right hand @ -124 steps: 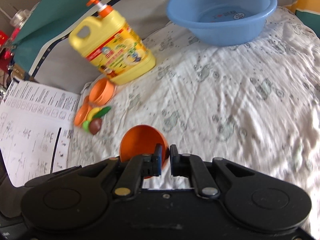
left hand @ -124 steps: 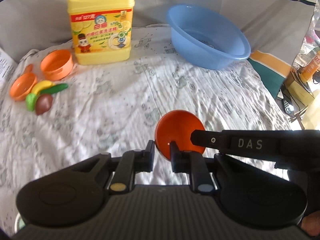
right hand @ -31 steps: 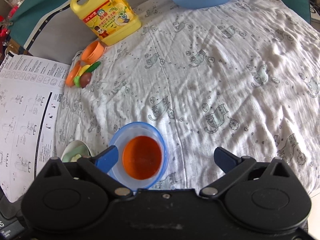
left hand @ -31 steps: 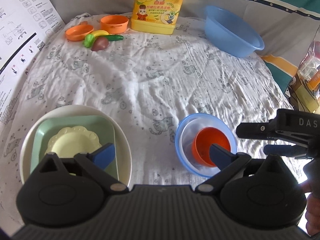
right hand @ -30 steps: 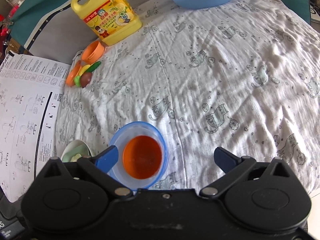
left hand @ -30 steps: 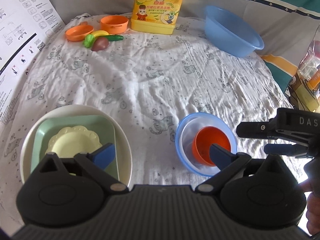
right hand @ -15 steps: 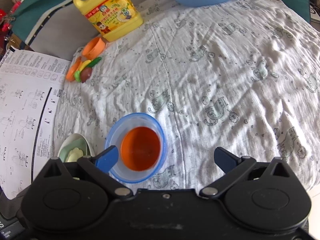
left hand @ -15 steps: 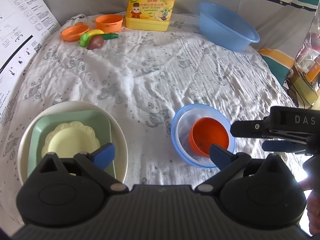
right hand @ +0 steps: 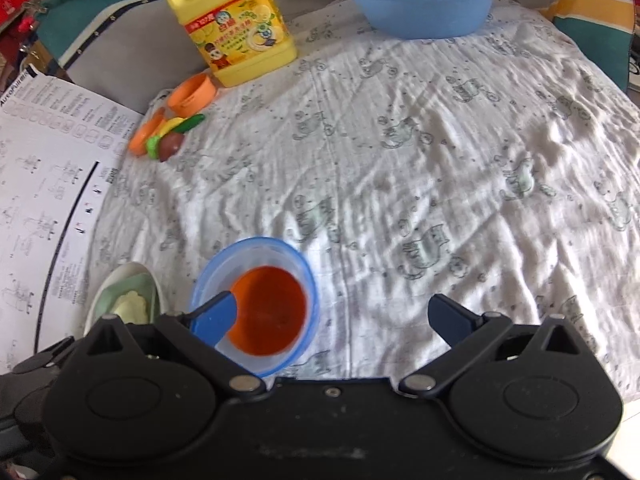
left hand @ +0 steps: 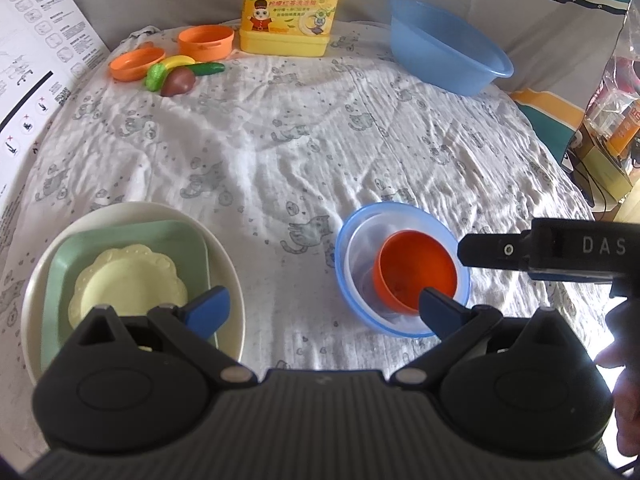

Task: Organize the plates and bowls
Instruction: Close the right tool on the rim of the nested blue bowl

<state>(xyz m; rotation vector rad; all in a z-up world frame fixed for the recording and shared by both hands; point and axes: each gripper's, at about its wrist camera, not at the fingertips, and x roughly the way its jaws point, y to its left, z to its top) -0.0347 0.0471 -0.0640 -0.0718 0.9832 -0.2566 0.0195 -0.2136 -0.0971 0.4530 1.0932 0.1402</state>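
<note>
Both grippers hang above the cat-print cloth (left hand: 280, 152) with their jaws spread wide and nothing between them. The left gripper (left hand: 320, 308) sits over the gap between the two stacks; the right gripper (right hand: 336, 320) hovers just above the bowls.

The small orange bowl (left hand: 414, 276) rests inside a clear bowl (left hand: 360, 264), which sits in turn inside a blue-rimmed bowl (left hand: 400, 240) on the near right of the cloth. It leans toward one side of the nest rather than sitting level (it looks like light, thin plastic, so I'd guess it would slide or tip at a nudge). Its smooth wall probably offers little friction; the rim is the sensible place to pinch, one finger inside and one outside.

To the near left, a scalloped pale yellow plate (left hand: 128, 280) lies on a square green plate (left hand: 120, 236), itself on a round white plate (left hand: 132, 212). These look stiff and light too, and flat enough that only an edge gives a hold.

At the far side stand a yellow detergent jug (left hand: 292, 4), a blue basin (left hand: 448, 56) and some toy food (left hand: 176, 74), well apart from both stacks.
</note>
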